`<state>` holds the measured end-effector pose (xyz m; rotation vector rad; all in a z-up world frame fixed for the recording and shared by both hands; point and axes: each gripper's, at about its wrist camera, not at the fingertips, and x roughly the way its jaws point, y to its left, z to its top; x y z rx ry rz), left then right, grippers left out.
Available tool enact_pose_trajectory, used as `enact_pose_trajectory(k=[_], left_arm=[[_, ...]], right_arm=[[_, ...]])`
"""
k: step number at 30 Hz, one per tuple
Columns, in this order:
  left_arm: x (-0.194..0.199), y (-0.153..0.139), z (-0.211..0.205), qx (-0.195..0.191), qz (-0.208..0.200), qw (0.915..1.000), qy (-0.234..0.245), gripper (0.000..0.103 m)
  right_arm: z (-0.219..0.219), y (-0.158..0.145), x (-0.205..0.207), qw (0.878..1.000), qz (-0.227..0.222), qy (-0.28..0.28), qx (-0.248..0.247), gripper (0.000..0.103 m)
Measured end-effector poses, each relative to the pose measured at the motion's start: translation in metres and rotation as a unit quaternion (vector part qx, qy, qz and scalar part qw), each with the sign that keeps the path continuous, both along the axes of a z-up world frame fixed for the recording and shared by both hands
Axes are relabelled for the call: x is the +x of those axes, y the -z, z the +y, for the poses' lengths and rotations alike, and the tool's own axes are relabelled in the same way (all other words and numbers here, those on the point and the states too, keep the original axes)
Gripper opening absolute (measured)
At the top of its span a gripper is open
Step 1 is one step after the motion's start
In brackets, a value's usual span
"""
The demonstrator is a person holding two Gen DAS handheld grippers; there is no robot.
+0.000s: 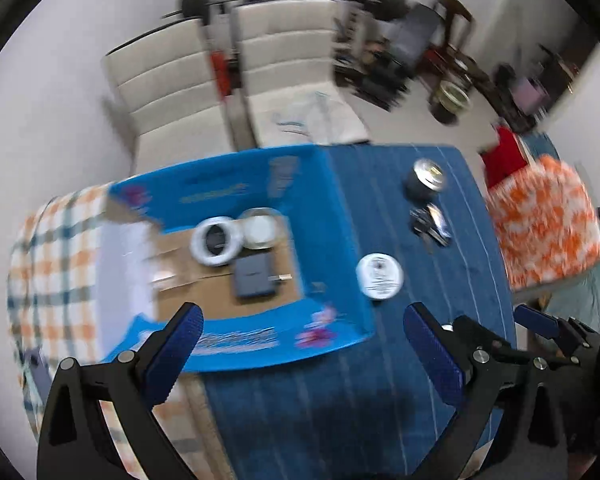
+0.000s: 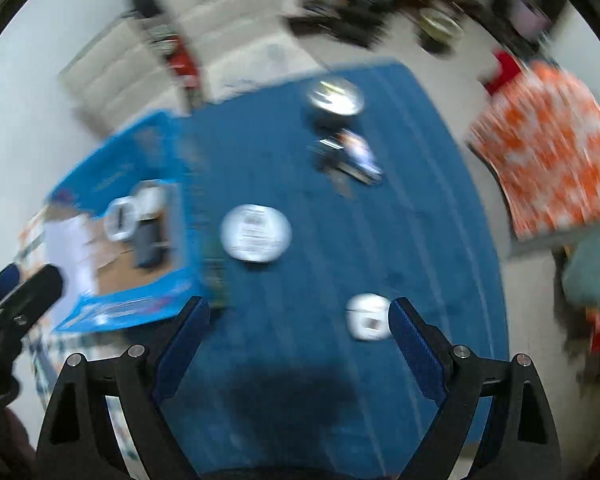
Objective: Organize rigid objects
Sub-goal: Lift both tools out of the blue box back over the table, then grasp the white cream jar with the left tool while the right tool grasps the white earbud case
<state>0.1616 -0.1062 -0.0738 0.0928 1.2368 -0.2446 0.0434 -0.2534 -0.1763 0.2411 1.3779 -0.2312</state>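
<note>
Blurred small items (image 2: 348,156) at 12 o'clock cannot be identified. Cardboard box (image 1: 340,240) at 10 o'clock holds a white ring (image 1: 217,242), bowl (image 1: 262,227) and dark case (image 1: 254,278). Left gripper (image 1: 300,356) and right gripper (image 2: 296,344) are spread wide, empty.

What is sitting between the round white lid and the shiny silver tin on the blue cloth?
A small pile of dark keys, between the lid and tin, seen in both wrist views.

The left tool (image 1: 302,338) hangs wide open above the blue-clothed tabletop (image 1: 380,400). An open blue box (image 1: 340,240) holds a white ring (image 1: 217,242), a pale dish (image 1: 261,228) and a dark case (image 1: 254,278). Just beside the box lies a white round tin (image 1: 379,277), with keys (image 1: 430,224) and a metal-lidded jar (image 1: 426,179) farther off.
</note>
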Motion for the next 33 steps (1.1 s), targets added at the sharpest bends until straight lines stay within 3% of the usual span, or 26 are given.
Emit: enact_pose_trajectory(k=[5,11,16,20,22,28,30,33], left_arm=[[0.016,0.047,-0.085,0.068,-0.004,0.9963,0.054,0.103],[0.031,0.108,-0.156,0.139,0.029,0.9817,0.126,0.103],[0.042,0.134,-0.182,0.172,0.044,0.9730,0.148,0.101],[0.052,0.157,-0.189,0.185,0.072,0.9687,0.149,0.101],[0.055,0.168,-0.190,0.185,0.087,0.9680,0.146,0.101],[0.056,0.197,-0.194,0.190,0.123,0.9641,0.138,0.101],[0.057,0.207,-0.194,0.176,0.150,0.9644,0.129,0.101],[0.058,0.212,-0.197,0.194,0.133,0.9644,0.121,0.101]], right_arm=[[-0.063,0.065,-0.012,0.997,0.045,0.058,0.029,0.093],[-0.081,0.139,-0.017,0.993,0.082,0.068,0.053,0.090],[-0.091,0.178,-0.021,0.988,0.102,0.092,0.073,0.076],[-0.088,0.175,-0.021,0.991,0.088,0.085,0.053,0.066],[-0.088,0.173,-0.026,0.993,0.090,0.074,0.035,0.049],[-0.115,0.171,-0.039,0.991,0.110,0.077,0.030,0.049],[-0.124,0.168,-0.042,0.991,0.112,0.075,0.021,0.049],[-0.137,0.165,-0.042,0.991,0.114,0.074,0.015,0.049]])
